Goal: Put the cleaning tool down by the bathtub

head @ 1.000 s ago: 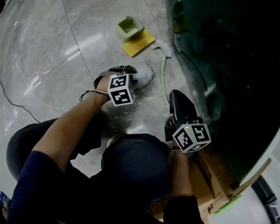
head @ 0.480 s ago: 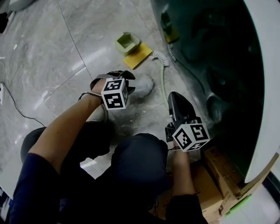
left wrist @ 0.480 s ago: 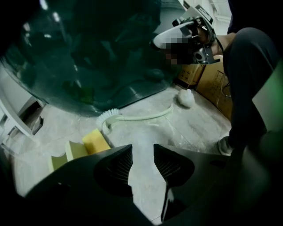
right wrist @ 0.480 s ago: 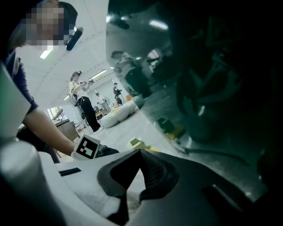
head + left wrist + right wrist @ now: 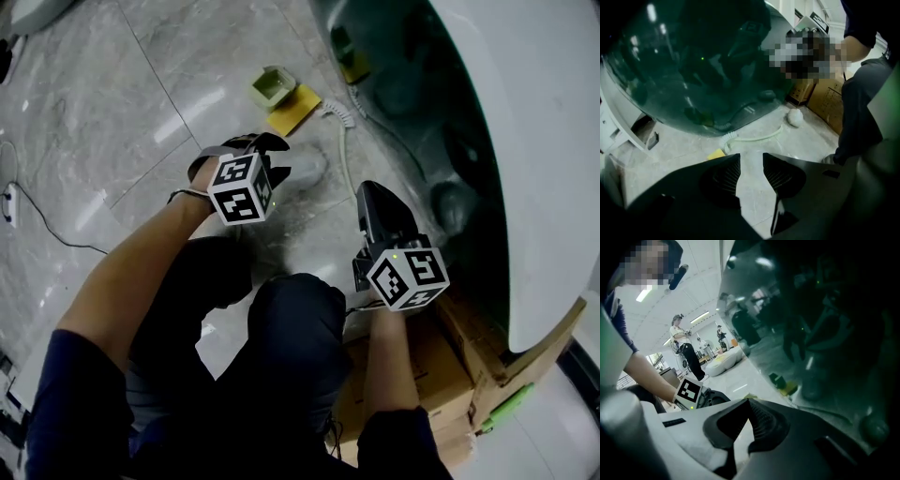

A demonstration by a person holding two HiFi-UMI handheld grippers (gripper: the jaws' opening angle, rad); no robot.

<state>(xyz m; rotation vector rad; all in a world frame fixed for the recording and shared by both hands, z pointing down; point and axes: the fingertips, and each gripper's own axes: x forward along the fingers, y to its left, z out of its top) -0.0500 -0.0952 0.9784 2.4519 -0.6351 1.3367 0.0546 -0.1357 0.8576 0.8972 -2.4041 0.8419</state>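
A glossy dark green bathtub with a white top (image 5: pixel 422 103) fills the right side of the head view, standing on a grey marble tile floor (image 5: pixel 112 112). The person crouches over the floor in dark trousers. The bare left forearm reaches up from the lower left, and the right forearm runs straight up from the bottom edge, above brown cardboard boxes (image 5: pixel 450 366) stacked by the tub. The left hand (image 5: pixel 204 173) holds the left gripper (image 5: pixel 751 158) tilted steeply down. Its jaws have just been opening and stand wide apart, with only floor between them. The right hand (image 5: pixel 380 323) holds the right gripper (image 5: pixel 748 403) pointing toward the tub's side. Its jaw tips meet and grip nothing. The cleaning tool, a long pale-handled brush with a white bristle head (image 5: pixel 343 155), lies flat on the floor just beside the foot of the bathtub. It is apart from both grippers, with its bristles toward a flat yellow sponge (image 5: pixel 292 97). A white rounded lump (image 5: pixel 309 169) that I cannot identify sits near the handle's other end. Touching the sponge is a small pale green square container (image 5: pixel 270 86) with its open side up. Its contents cannot be made out. The grippers' cubes carry black-and-white square markers, and the print on the boxes is too small to read.
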